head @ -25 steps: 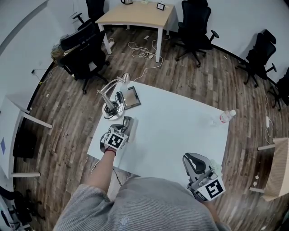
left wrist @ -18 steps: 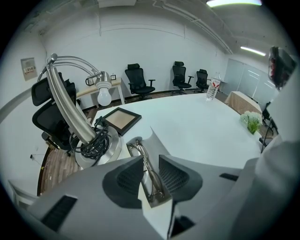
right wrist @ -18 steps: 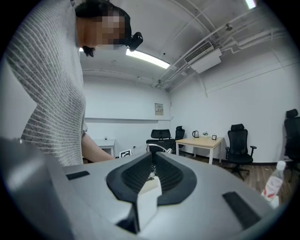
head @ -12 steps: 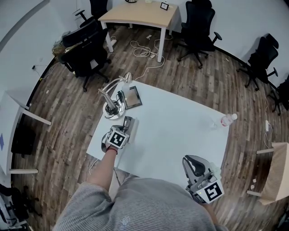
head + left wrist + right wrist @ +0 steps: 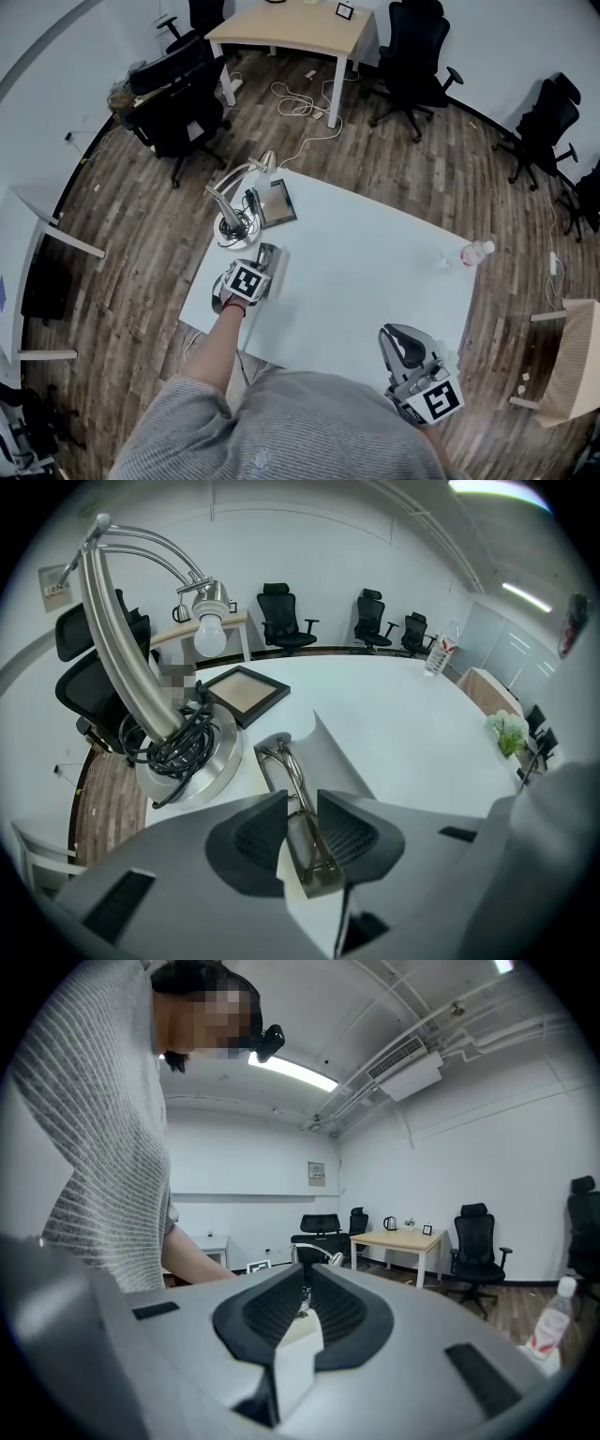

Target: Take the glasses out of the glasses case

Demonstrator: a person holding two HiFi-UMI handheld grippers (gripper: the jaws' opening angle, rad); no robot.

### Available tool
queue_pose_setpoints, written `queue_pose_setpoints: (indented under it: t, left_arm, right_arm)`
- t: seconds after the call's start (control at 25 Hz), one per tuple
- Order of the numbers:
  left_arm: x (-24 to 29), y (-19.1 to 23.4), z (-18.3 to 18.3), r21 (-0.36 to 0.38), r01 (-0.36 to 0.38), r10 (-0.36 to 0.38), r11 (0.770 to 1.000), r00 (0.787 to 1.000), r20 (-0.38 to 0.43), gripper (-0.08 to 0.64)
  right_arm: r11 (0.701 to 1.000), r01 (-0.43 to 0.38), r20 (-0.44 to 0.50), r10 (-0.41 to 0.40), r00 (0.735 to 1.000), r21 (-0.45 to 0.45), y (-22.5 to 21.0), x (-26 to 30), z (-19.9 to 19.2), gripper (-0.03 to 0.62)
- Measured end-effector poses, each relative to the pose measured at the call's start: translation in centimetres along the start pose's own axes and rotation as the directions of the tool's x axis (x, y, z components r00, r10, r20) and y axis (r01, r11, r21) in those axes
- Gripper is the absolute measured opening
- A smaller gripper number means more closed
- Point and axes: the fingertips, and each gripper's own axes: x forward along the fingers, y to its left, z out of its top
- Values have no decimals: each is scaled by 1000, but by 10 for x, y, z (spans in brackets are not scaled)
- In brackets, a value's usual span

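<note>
At the left end of the white table, an open grey glasses case lies with its lid raised. Metal-framed glasses lie folded in it. My left gripper reaches into the case; in the left gripper view its jaws stand close together on either side of the frame. My right gripper hangs off the table's front right corner, near the person's body. Its jaws are shut with nothing between them.
A steel desk lamp with coiled cable stands just beyond the case, a dark picture frame beside it. A water bottle lies at the table's far right edge. Office chairs and a wooden desk ring the room.
The left gripper has stayed at the case. The right gripper has drifted slightly back toward the person's body.
</note>
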Motion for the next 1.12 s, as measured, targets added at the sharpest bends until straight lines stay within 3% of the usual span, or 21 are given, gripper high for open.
queue_pose_setpoints:
  t: [0.64, 0.92, 1.12]
  left_arm:
    - [29, -3, 1, 103, -42, 58, 994, 986, -159, 87]
    - [26, -10, 2, 62, -19, 28, 998, 989, -147, 23]
    - [19, -9, 0, 48, -28, 34, 998, 992, -123, 21]
  right_arm:
    - [998, 58, 2, -58, 998, -31, -14, -7, -1, 18]
    - [997, 72, 6, -72, 997, -33, -16, -10, 0, 18]
    - [997, 74, 9, -74, 997, -35, -16, -12, -1, 18]
